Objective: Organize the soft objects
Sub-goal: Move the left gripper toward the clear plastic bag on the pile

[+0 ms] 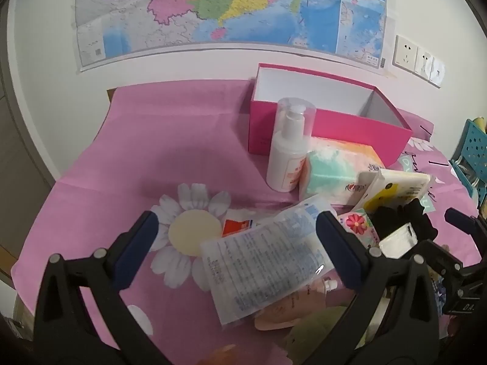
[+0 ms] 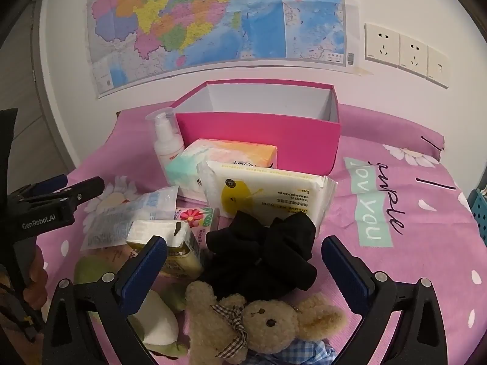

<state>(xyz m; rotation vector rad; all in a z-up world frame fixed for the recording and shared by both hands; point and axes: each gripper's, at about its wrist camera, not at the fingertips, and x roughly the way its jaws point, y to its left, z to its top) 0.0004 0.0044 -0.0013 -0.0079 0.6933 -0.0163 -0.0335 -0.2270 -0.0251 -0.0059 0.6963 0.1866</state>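
An empty pink box stands open at the back of the pink bedsheet. In front lie a tissue pack, a white wipes pack, a black scrunchie, a plush bunny, a clear printed pouch and a small tissue packet. My left gripper is open, its fingers either side of the clear pouch. My right gripper is open above the scrunchie and bunny.
A white pump bottle stands left of the box. A green and white plush lies at the lower left. A wall with a map and sockets is behind. A blue crate sits at the right.
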